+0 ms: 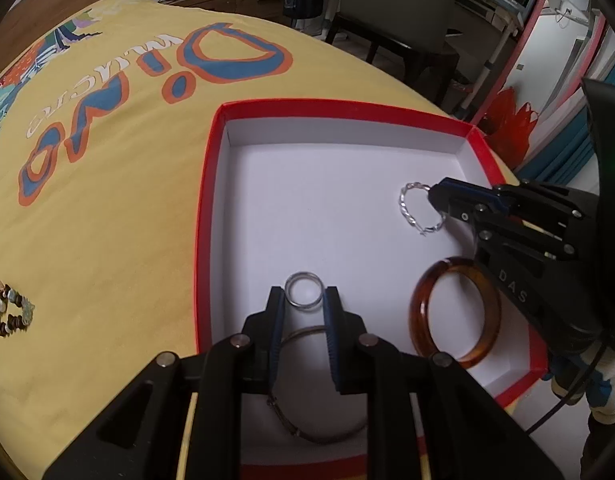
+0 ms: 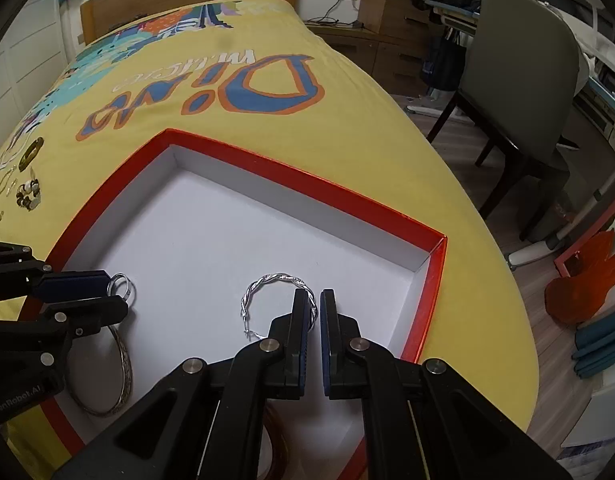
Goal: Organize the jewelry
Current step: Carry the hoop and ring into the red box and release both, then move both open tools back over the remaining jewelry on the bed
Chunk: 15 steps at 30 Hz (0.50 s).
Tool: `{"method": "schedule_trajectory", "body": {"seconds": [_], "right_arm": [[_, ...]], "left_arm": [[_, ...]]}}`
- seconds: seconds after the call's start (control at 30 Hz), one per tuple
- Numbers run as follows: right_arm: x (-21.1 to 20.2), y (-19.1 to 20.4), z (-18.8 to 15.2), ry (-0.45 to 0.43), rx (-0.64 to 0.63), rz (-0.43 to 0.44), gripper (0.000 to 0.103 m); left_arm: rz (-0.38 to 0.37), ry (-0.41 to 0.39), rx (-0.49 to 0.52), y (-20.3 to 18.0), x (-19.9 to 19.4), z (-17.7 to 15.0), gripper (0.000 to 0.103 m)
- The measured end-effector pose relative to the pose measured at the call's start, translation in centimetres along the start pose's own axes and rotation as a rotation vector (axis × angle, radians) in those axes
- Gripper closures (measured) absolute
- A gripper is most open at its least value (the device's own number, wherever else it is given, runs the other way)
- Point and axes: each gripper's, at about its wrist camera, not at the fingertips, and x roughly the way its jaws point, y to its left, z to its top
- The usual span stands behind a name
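Note:
A red box with a white inside (image 1: 243, 184) (image 2: 211, 236) lies on the yellow bedspread. My left gripper (image 1: 303, 296) (image 2: 111, 292) is over the box floor, its fingers pressing on both sides of a small silver ring (image 1: 303, 289) (image 2: 122, 285). My right gripper (image 2: 315, 300) (image 1: 437, 196) is shut on the rim of a twisted silver hoop earring (image 2: 267, 292) (image 1: 415, 208) just above the box floor. An amber bangle (image 1: 455, 312) and a thin metal bangle (image 2: 115, 376) (image 1: 307, 432) lie in the box.
More jewelry lies on the bedspread left of the box: a beaded bracelet (image 1: 9, 316) and several pieces (image 2: 25, 184). A grey chair (image 2: 519, 92) and an orange bag (image 2: 583, 284) stand on the floor to the right of the bed.

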Motion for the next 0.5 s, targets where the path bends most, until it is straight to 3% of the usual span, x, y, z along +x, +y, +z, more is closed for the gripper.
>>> {"method": "schedule_trajectory", "body": {"seconds": [0.17,0.23,0.3,0.5], "right_arm": [[-1.4,-0.3,-0.3,-0.028,0.025,0.015,0.092],[-2.1,-0.5,-0.4,-0.041,0.04,0.023,0.091],[-2.9,-0.7,-0.7,-0.056,0.064,0.031,0.087],[-5.0,-0.6,-1.6,-0.091,0.121,0.044,0.081]], "left_arm": [[-0.019,-0.024,-0.004,-0.2,-1.7,-0.3,0.084],[-0.034,-0.034,-0.011,-0.2,-2.6,-0.5,0.081],[-0.04,-0.054,-0.013,-0.3,-3.7,-0.8,0.071],[-0.06,-0.1,-0.023,-0.2,-7.0,-2.3,0.069]]}}
